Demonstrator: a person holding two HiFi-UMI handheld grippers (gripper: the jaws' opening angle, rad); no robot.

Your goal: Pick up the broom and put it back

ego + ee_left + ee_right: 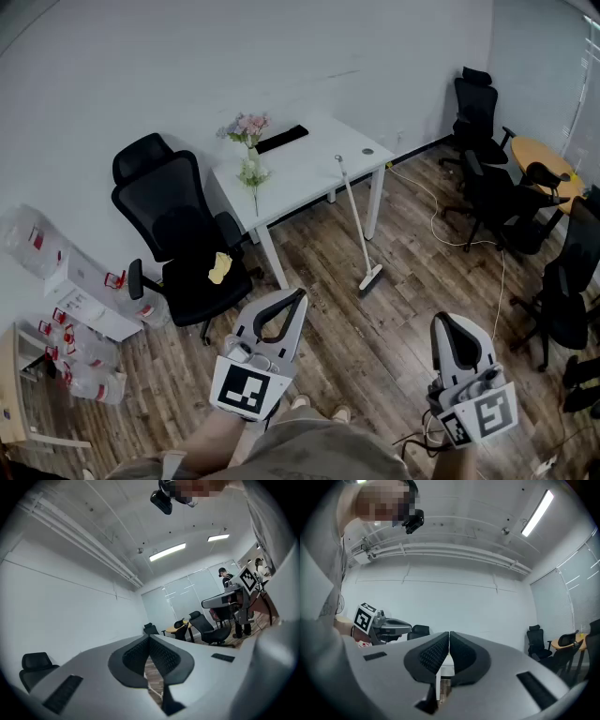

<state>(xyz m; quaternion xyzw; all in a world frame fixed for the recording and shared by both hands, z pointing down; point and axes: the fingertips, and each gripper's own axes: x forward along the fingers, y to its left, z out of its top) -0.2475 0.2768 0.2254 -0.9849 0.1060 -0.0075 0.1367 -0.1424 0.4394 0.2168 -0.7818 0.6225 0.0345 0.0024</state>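
Note:
The broom point(360, 230) leans against the front edge of the white table point(309, 169), its head point(371, 278) on the wooden floor and its handle top by the tabletop. Both grippers are held low and near me, well short of the broom. My left gripper point(299, 294) is shut with nothing between its pads point(161, 656). To its right, my right gripper point(442, 322) is also shut and empty, its pads point(461, 653) pressed together. Each gripper view shows the other gripper off to the side, not the broom.
A black office chair point(183, 239) with a yellow cloth on its seat stands left of the table. Flowers point(247, 131) and a black keyboard point(281, 139) are on the table. A cable point(441, 211) runs over the floor. More chairs point(511, 202) and a round table point(546, 161) stand right; boxes point(80, 291) left.

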